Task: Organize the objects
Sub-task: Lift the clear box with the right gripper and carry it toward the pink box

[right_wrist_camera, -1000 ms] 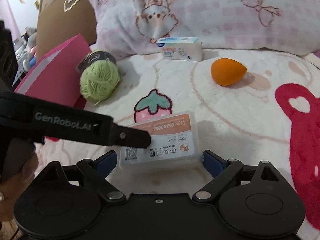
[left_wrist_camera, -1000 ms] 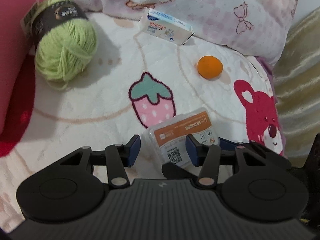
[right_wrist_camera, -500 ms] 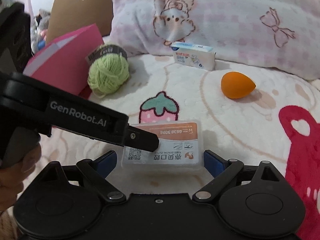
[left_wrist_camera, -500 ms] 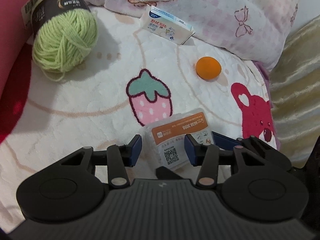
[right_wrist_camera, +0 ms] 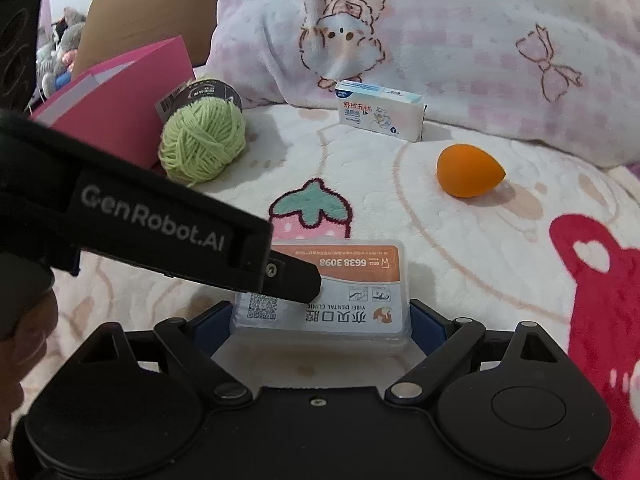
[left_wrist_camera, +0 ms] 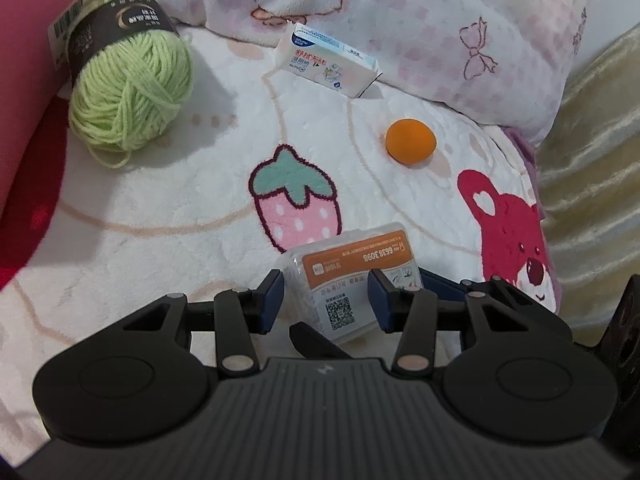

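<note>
A clear plastic box with an orange and white label lies on the blanket. My right gripper is shut on it, a blue pad against each short end. My left gripper reaches in from the left and stands open over the box's left end. Its right finger is above the lid; whether it touches is unclear. Farther back lie a green yarn ball, a white tissue pack and an orange sponge.
A pink carton stands at the left beside the yarn, with a cardboard box behind it. A pink pillow closes off the back. Gold fabric borders the blanket on the right. A hand holds the left gripper.
My right gripper has rolled and drawn closer, so the box now sits square between its pads. The left gripper's jaws have narrowed slightly over the box's end. The box has stayed put.
</note>
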{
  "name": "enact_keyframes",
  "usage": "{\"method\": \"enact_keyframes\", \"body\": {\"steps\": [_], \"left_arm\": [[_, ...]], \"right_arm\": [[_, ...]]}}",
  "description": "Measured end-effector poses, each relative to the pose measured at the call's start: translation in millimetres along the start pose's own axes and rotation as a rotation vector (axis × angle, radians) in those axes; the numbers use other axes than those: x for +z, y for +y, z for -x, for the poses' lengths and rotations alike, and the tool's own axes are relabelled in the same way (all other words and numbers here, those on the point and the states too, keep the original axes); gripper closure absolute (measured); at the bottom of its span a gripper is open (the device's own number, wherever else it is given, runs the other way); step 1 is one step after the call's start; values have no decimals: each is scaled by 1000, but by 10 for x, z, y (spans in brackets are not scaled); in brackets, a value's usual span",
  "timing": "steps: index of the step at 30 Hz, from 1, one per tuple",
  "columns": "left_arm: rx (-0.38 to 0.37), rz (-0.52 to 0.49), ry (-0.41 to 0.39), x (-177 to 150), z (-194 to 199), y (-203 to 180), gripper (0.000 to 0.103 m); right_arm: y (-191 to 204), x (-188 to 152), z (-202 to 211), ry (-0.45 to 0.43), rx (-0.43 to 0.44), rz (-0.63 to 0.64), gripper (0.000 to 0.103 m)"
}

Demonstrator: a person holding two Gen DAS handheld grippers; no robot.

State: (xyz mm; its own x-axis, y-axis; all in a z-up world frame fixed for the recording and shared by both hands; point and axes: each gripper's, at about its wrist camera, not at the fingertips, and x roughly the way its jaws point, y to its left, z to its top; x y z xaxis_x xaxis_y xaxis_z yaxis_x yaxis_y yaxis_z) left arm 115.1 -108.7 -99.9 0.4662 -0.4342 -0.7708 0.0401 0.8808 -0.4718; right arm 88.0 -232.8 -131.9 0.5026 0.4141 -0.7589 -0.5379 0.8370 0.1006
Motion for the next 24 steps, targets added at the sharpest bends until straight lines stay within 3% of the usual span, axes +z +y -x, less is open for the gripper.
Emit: {"method": "enact_keyframes", "body": {"steps": [7, 13, 24], "left_arm": [[29, -7, 2, -27, 195, -12, 59], [67, 7, 65, -33, 507, 17, 59], [60, -20, -5, -96, 1194, -43, 59]], "right_arm": [[80, 52, 71, 47, 44, -50, 9], [216, 163, 224, 85, 134, -20, 9], [540, 290, 695, 35, 150, 0, 9]]}}
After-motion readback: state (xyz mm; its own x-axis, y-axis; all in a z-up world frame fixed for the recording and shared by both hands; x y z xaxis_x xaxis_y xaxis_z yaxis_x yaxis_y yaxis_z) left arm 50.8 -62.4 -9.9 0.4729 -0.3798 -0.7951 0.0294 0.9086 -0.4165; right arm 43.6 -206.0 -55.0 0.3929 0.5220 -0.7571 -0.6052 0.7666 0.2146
